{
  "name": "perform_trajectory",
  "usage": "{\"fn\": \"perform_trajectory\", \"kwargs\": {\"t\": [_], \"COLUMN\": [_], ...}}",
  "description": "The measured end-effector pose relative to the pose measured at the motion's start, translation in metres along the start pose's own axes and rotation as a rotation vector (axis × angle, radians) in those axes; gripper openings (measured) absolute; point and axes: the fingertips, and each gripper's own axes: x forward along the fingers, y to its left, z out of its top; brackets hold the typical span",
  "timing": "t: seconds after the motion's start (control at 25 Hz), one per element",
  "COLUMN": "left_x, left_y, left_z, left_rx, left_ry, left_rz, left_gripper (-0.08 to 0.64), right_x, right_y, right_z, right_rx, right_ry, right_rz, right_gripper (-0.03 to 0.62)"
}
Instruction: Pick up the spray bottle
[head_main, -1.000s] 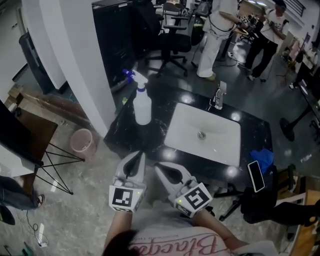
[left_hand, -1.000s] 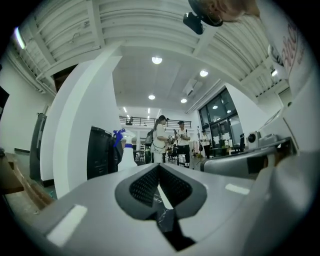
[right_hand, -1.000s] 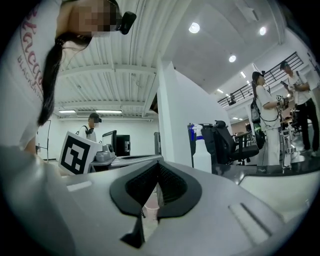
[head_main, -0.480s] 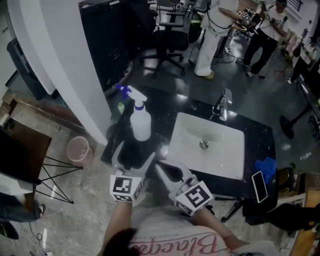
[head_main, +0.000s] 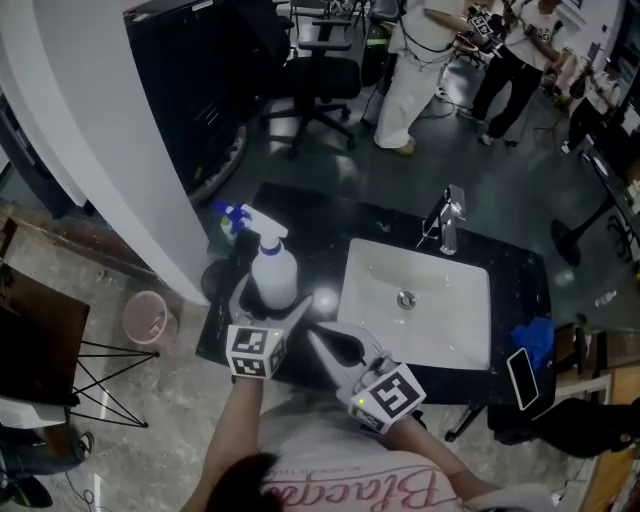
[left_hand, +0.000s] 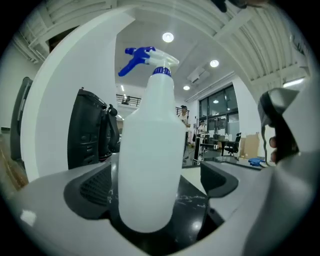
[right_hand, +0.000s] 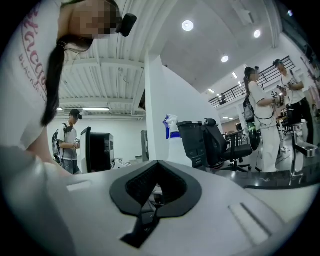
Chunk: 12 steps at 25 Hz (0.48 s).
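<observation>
A white spray bottle (head_main: 273, 278) with a blue trigger (head_main: 233, 212) stands upright at the left end of the black counter (head_main: 330, 225). My left gripper (head_main: 270, 300) reaches level around its base, jaws opening wide. In the left gripper view the bottle (left_hand: 150, 165) fills the space between the pads (left_hand: 95, 192), with a gap on each side, so nothing presses it. My right gripper (head_main: 318, 336) hovers just right of the bottle at the counter's front edge, shut and empty (right_hand: 155, 192). The bottle (right_hand: 172, 142) shows small beyond the right gripper's closed tips.
A white sink basin (head_main: 470, 320) with a chrome faucet (head_main: 450, 220) sits right of the bottle. A blue cloth (head_main: 530, 335) and a phone (head_main: 522, 378) lie at the counter's right end. A white pillar (head_main: 90, 130) rises left, a pink bin (head_main: 147, 318) below; an office chair (head_main: 320, 80) and people stand behind.
My left gripper has gone forward from in front of the counter to the bottle, and its jaws have spread from shut to wide around it. The right gripper has edged forward, still shut.
</observation>
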Motion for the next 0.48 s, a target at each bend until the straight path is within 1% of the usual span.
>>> {"fn": "perform_trajectory", "kwargs": {"t": [0.12, 0.24, 0.36, 0.48], "left_x": [0.019, 0.031, 0.038, 0.042], "left_y": [0.001, 0.001, 0.003, 0.007], "left_z": [0.005, 0.001, -0.001, 0.001], "left_rx": [0.016, 0.047, 0.076, 0.078], "left_ry": [0.006, 0.048, 0.077, 0.073], "left_rz": [-0.021, -0.027, -0.021, -0.002], "left_gripper": [0.535, 0.535, 0.526, 0.470], "right_x": [0.003, 0.003, 0.002, 0.003], "right_y": [-0.009, -0.016, -0.019, -0.019], "right_z": [0.001, -0.003, -0.006, -0.007], "right_rx": [0.010, 0.032, 0.033, 0.032], "right_ry": [-0.002, 0.006, 0.022, 0.028], "right_rz": [0.004, -0.006, -0.017, -0.014], "right_gripper": [0.002, 0.002, 0.002, 0.002]}}
